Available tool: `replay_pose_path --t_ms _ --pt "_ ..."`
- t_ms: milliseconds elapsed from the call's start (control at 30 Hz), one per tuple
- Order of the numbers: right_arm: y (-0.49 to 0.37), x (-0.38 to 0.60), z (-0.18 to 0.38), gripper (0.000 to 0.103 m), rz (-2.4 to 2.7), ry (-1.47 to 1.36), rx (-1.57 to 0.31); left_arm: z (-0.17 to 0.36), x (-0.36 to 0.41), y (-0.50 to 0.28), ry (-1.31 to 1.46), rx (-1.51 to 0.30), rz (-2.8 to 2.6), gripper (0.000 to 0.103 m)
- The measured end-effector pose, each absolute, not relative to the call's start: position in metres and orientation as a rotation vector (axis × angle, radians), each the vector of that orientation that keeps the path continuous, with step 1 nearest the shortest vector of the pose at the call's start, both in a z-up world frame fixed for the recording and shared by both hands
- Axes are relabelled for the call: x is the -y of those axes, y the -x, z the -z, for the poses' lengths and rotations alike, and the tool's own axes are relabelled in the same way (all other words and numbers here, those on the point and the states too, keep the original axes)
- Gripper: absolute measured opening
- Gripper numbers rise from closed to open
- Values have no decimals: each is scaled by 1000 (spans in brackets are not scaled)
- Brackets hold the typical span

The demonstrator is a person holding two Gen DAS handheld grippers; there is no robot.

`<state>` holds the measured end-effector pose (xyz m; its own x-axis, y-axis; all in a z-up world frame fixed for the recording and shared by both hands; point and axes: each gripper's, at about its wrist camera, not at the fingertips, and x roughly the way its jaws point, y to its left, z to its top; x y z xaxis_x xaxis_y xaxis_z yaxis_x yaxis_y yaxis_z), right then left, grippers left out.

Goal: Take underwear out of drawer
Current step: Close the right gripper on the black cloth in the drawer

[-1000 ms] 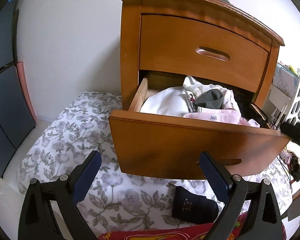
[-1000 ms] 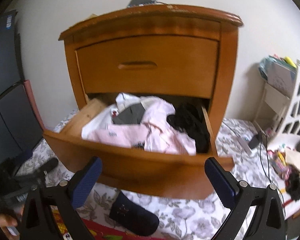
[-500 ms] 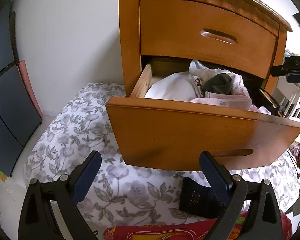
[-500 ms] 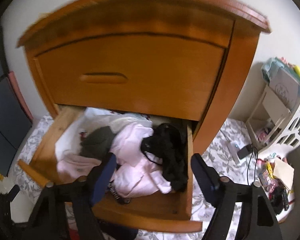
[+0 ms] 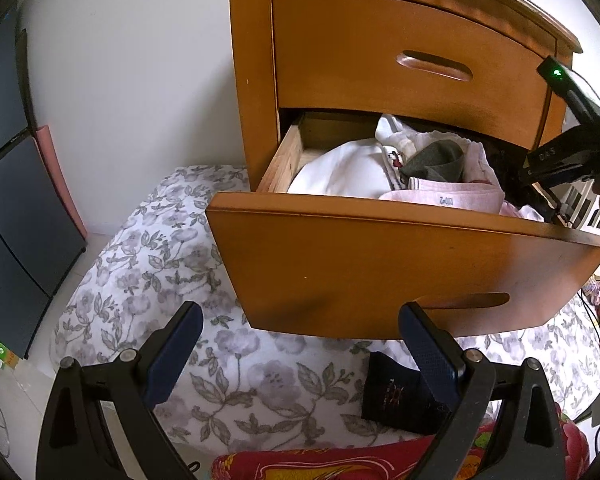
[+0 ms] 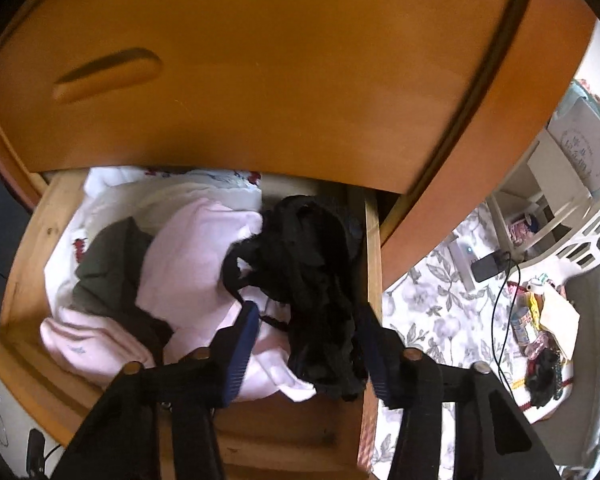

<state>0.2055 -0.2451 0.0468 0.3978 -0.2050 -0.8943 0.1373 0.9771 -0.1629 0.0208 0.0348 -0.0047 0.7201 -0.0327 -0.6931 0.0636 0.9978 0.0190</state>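
The wooden nightstand's lower drawer stands pulled out, stuffed with white, pink and grey clothes. Black lacy underwear lies bunched against the drawer's right wall. My right gripper is down in the drawer, open but narrowed, its blue fingers either side of the black underwear's front end. In the left wrist view the right gripper shows at the drawer's right end. My left gripper hangs wide open and empty, low in front of the drawer front.
A floral quilt covers the floor, with a dark folded garment and red cloth on it. The upper drawer is shut, close overhead. A dark cabinet stands left. White shelves, a cable and clutter lie right.
My right gripper has moved forward and down into the drawer, and its fingers have drawn closer together around the black underwear. The left gripper has edged slightly nearer the drawer front.
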Motion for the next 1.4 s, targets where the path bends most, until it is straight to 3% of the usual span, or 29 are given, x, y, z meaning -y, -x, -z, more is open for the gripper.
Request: replay_pose_path --t_ms 67,567,800,1400 --pt "-210 245 -45 42 214 62 -1154 5 -35 -21 -43 -766 54 98" --pt "-242 235 -15 41 264 123 -1245 6 -37 -23 -37 -780 64 98" --pt "-238 239 -24 7 274 117 -1186 7 -37 -24 -31 -787 68 98" --pt "-182 227 -84 6 229 101 -954 9 -40 -27 -14 -803 69 98"
